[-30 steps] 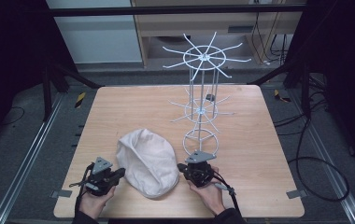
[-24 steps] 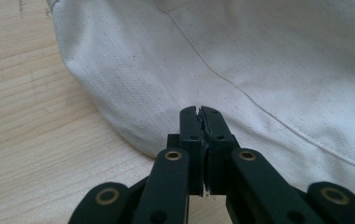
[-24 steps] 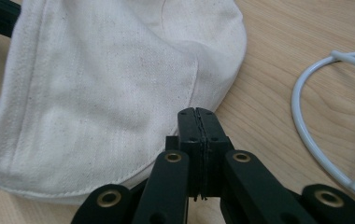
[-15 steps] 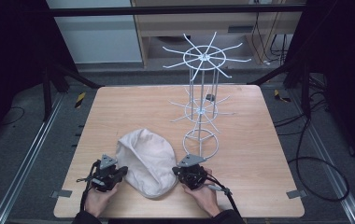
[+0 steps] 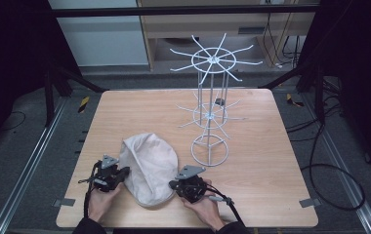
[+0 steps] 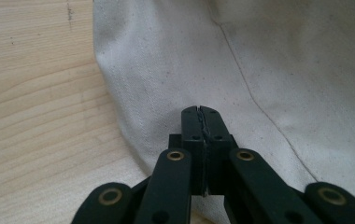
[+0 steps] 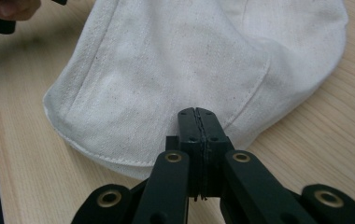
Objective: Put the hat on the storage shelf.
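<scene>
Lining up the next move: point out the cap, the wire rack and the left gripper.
cap (image 5: 150,165), high view, its crown.
wire rack (image 5: 210,151), high view, its base ring.
left gripper (image 6: 200,111), left gripper view, jaw tips.

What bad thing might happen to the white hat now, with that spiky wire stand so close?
Both jaw pairs look shut over the hat, and whether the left hand-held gripper or right hand-held gripper pinches cloth is unclear, so lifting might drop it. The wire stand is close, so a swing could snag its prongs or tip it.
</scene>
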`<move>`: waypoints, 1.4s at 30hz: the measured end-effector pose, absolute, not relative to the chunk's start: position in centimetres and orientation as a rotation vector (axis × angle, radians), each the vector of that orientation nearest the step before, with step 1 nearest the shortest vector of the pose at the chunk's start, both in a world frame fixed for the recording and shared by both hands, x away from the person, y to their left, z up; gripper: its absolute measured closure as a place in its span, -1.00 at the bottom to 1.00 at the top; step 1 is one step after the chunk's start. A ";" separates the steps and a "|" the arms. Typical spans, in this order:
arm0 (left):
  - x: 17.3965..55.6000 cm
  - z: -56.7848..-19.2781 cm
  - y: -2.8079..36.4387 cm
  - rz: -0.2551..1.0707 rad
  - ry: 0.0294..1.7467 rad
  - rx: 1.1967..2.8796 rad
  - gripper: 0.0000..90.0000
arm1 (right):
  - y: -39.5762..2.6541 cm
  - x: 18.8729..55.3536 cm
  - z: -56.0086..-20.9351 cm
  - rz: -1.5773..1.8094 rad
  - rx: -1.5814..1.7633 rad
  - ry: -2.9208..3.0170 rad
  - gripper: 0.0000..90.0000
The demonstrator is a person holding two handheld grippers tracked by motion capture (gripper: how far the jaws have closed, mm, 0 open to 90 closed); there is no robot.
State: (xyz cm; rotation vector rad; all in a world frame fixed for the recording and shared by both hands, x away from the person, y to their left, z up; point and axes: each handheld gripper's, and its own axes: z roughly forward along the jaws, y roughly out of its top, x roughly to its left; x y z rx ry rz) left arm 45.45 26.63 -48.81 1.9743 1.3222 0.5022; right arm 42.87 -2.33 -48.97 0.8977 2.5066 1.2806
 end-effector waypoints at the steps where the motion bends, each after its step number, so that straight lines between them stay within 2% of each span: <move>1: 45.5 -48.9 26.6 0.508 1.322 1.969 0.99 | -2.2 42.9 -48.9 1.283 0.901 2.510 1.00; 15: 47.3 -49.1 27.0 0.537 1.318 1.949 0.97 | -0.9 42.9 -49.2 1.335 0.879 2.522 1.00; 21: 46.9 -47.9 27.4 0.537 1.316 1.901 0.85 | -1.2 42.9 -48.9 1.332 0.872 2.514 1.00; 31: 44.8 -45.3 28.7 0.560 1.270 1.821 0.67 | -4.6 42.9 -47.4 1.372 0.928 2.429 0.88; 38: 43.7 -43.2 28.6 0.552 1.257 1.766 0.50 | -9.0 43.3 -46.8 1.306 1.017 2.327 0.63; 42: 43.3 -42.4 27.8 0.557 1.238 1.780 0.37 | -11.7 43.3 -46.2 1.269 1.071 2.271 0.56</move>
